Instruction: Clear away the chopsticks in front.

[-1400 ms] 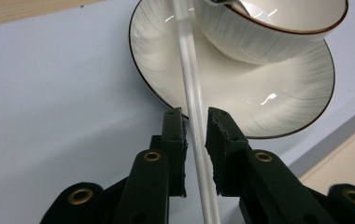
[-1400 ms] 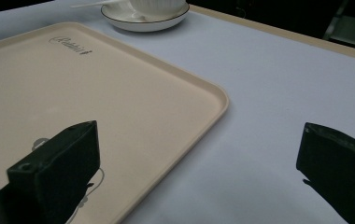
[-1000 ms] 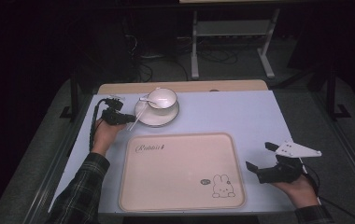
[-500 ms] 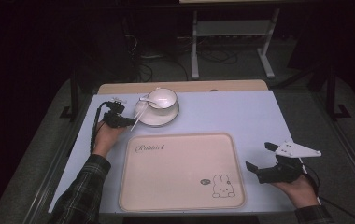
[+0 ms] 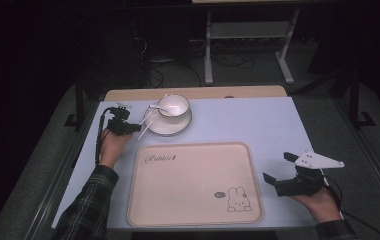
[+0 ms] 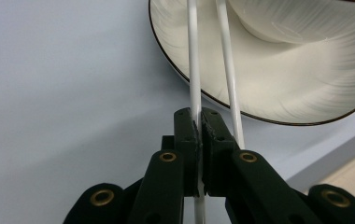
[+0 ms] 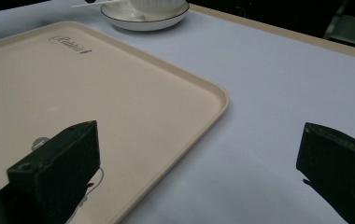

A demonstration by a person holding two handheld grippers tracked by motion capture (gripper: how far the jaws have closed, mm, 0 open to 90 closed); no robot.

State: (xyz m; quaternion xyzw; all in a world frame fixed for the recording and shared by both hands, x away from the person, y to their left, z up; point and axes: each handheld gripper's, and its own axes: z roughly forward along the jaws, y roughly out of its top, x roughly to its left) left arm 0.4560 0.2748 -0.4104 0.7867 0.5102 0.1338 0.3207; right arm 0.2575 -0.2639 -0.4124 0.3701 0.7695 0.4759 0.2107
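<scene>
1. Left gripper (image 6: pixel 199 122) clamped on one white chopstick (image 6: pixel 194 60), jaws just closed down onto it; stick pinched between the pads near its near end.
2. Long axis of that chopstick running straight ahead from the jaws, up over the saucer (image 6: pixel 278 88) rim toward the cup (image 5: pixel 173 104); far end resting on the saucer, near end hanging out past the rim over the table (image 5: pixel 258 120).
3. Second chopstick (image 6: pixel 228 70) lying just beside the first, almost parallel, passing along the outside of the right-hand jaw and seemingly not caught, though hard to tell for sure from this angle.
4. Tray (image 5: pixel 193 185) lying near the saucer, toward the person, bare on top; nothing standing between it and the saucer.
5. Right gripper (image 5: pixel 288 175) resting well apart beyond the tray's right edge, jaws wide apart and holding nothing; left hand by far the nearer to the chopsticks.
6. Small spoon (image 5: pixel 157 106) also leaning at the cup, close to the sticks' far ends and likely to be nudged on a careless lift.
</scene>
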